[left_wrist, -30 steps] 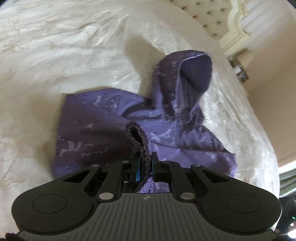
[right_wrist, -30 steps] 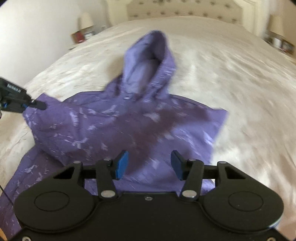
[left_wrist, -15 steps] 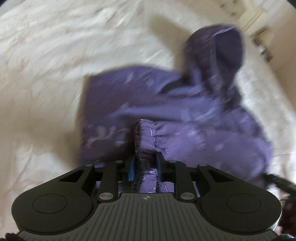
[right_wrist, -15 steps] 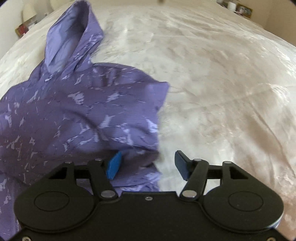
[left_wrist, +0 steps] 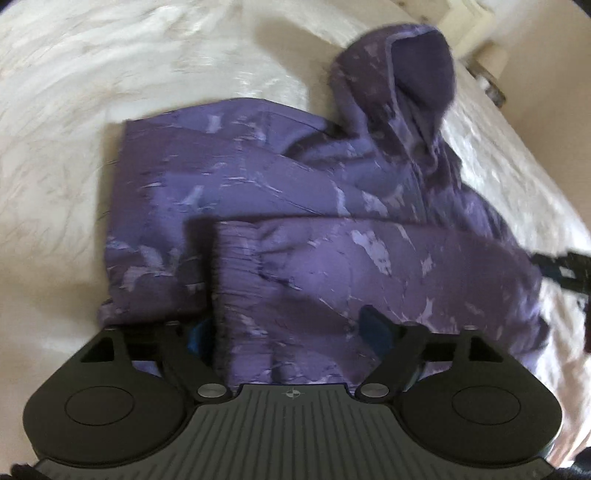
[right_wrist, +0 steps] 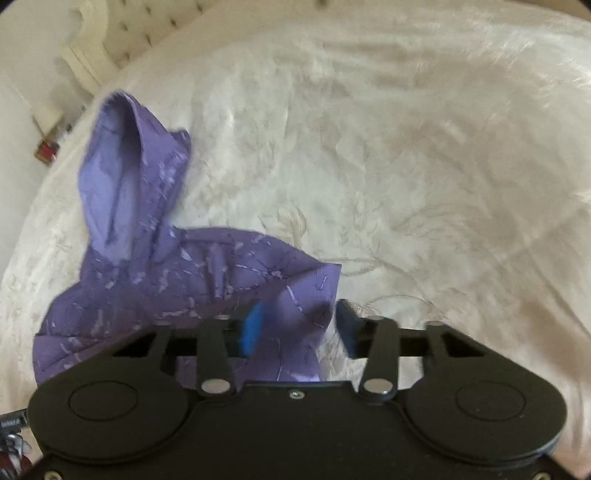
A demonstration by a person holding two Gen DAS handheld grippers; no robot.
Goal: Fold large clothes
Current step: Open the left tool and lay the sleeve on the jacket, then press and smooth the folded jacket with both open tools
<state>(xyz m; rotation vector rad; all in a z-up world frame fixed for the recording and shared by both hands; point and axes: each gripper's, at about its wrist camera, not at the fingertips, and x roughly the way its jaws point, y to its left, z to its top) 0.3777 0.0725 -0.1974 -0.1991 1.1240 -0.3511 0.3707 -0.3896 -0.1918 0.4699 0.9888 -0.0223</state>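
Hoodie (left_wrist: 295, 206) lies flat on the bed (right_wrist: 406, 147), one sleeve (left_wrist: 332, 266) folded across its chest. My left claw (left_wrist: 288, 332) is spread wide, holding nothing. My right claw (right_wrist: 299, 328) is spread too, around the side edge. I should pinch that edge and fold it inward, smooth. A padded headboard (right_wrist: 147, 33) stands behind.

Matt cloth hoodie (left_wrist: 295, 206), glossy bedspread (right_wrist: 406, 147)
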